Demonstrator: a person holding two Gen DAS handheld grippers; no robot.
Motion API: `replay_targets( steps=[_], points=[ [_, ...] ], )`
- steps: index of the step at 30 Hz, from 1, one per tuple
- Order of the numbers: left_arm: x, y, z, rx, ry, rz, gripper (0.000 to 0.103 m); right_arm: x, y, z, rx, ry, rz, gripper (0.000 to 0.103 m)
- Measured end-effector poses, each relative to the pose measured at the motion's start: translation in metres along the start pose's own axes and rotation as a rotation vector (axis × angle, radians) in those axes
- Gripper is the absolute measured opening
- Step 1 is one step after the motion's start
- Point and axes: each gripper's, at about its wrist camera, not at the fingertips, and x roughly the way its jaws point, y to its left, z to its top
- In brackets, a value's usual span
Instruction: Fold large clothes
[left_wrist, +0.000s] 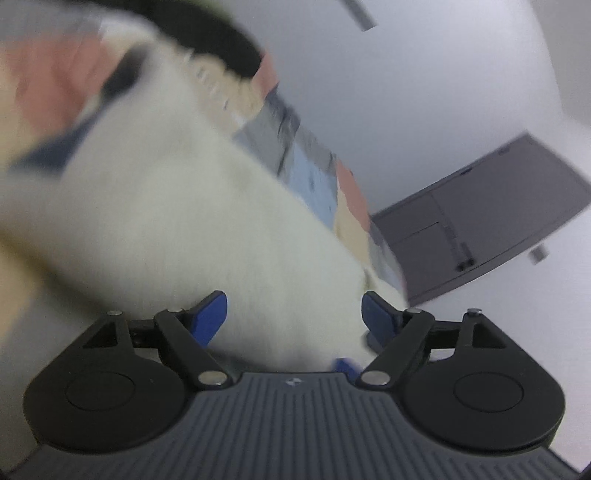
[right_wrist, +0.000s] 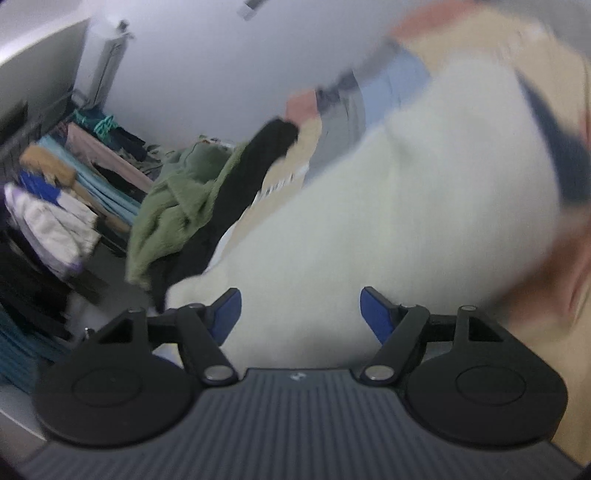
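A large fluffy white garment (left_wrist: 166, 221) fills the middle of the blurred left wrist view and lies on a patchwork bed cover (left_wrist: 314, 177). My left gripper (left_wrist: 293, 306) is open, its blue pads (left_wrist: 210, 317) wide apart, with the white fabric showing between them and no pad pressing on it. The right wrist view shows the same white garment (right_wrist: 406, 203) spread from the centre to the right. My right gripper (right_wrist: 300, 302) is also open, blue pads (right_wrist: 376, 317) spread with the cloth's near edge between them.
A green fleece garment (right_wrist: 177, 192) and a black one (right_wrist: 258, 158) are heaped to the left of the white one. Further left is a rack of folded and hanging clothes (right_wrist: 74, 177). A grey cabinet (left_wrist: 498, 214) stands against the white wall.
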Motion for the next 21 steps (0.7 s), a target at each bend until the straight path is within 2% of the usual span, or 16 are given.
replay_targets(
  steps=[2, 4, 8, 11, 13, 16, 18, 21],
  points=[
    [-0.001, 0.017, -0.003, -0.121, 0.04, -0.006, 0.086, 0.003, -0.007, -0.012, 0.067, 0.041, 0.012, 0.075],
    [0.002, 0.033, -0.006, -0.212, 0.066, -0.004, 0.086, 0.008, -0.016, -0.022, 0.148, 0.065, 0.028, 0.094],
    [0.014, 0.059, -0.004, -0.31, 0.074, 0.016, 0.086, 0.021, -0.03, -0.027, 0.256, 0.094, 0.017, 0.093],
    [0.027, 0.078, -0.002, -0.392, 0.063, 0.025, 0.086, 0.028, -0.044, -0.02, 0.328, 0.054, -0.009, 0.093],
    [0.032, 0.089, -0.001, -0.451, 0.043, 0.0, 0.086, 0.031, -0.054, -0.014, 0.387, 0.025, -0.013, 0.093],
    [0.03, 0.09, 0.003, -0.465, 0.004, -0.022, 0.086, 0.025, -0.066, -0.004, 0.453, -0.049, -0.006, 0.094],
    [0.027, 0.089, 0.005, -0.463, -0.005, -0.058, 0.085, 0.015, -0.071, 0.004, 0.49, -0.11, 0.039, 0.094],
    [0.021, 0.086, 0.008, -0.456, -0.033, -0.121, 0.085, 0.005, -0.072, 0.011, 0.529, -0.134, 0.12, 0.094]
  ],
)
